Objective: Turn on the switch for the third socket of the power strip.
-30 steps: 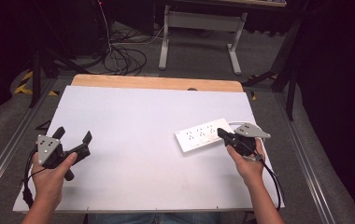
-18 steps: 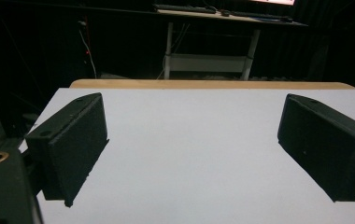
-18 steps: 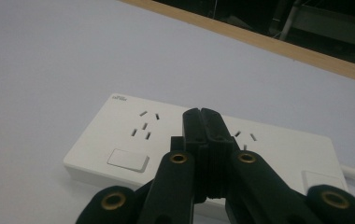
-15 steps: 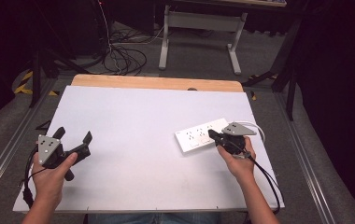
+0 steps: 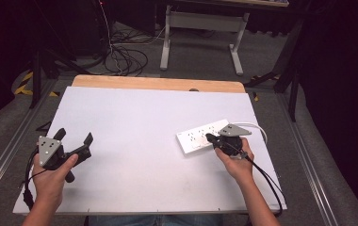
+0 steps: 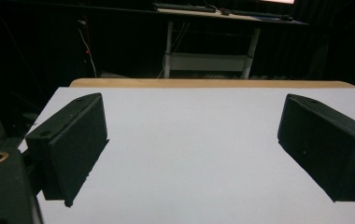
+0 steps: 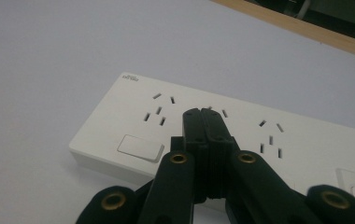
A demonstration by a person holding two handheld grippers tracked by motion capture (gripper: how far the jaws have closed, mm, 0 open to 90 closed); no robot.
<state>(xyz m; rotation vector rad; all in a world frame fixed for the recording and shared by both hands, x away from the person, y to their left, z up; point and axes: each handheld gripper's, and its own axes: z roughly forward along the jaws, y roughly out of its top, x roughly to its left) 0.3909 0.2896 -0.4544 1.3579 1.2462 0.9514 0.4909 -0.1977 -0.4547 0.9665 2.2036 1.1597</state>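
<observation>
A white power strip [image 5: 201, 136] lies on the right part of the white table [image 5: 139, 127], its white cord [image 5: 257, 129] looping off behind the right hand. My right gripper [image 5: 209, 137] is shut with nothing between its jaws, its tips over the strip's middle. In the right gripper view the closed jaws [image 7: 202, 114] point at the power strip [image 7: 241, 140] between two socket groups, with a rocker switch [image 7: 140, 147] at its near left corner. Whether the tips touch the strip is unclear. My left gripper [image 5: 76, 140] is held open at the table's left front, and its jaws [image 6: 192, 154] stand wide apart over bare table.
A wooden strip [image 5: 158, 84] runs along the table's far edge. Beyond it stand a desk frame [image 5: 200, 28] and a tangle of cables [image 5: 120, 56] on the floor. Metal rails [image 5: 309, 160] flank the table on both sides.
My right gripper has moved left and forward from the strip's right end to over its middle. The left gripper has stayed put.
</observation>
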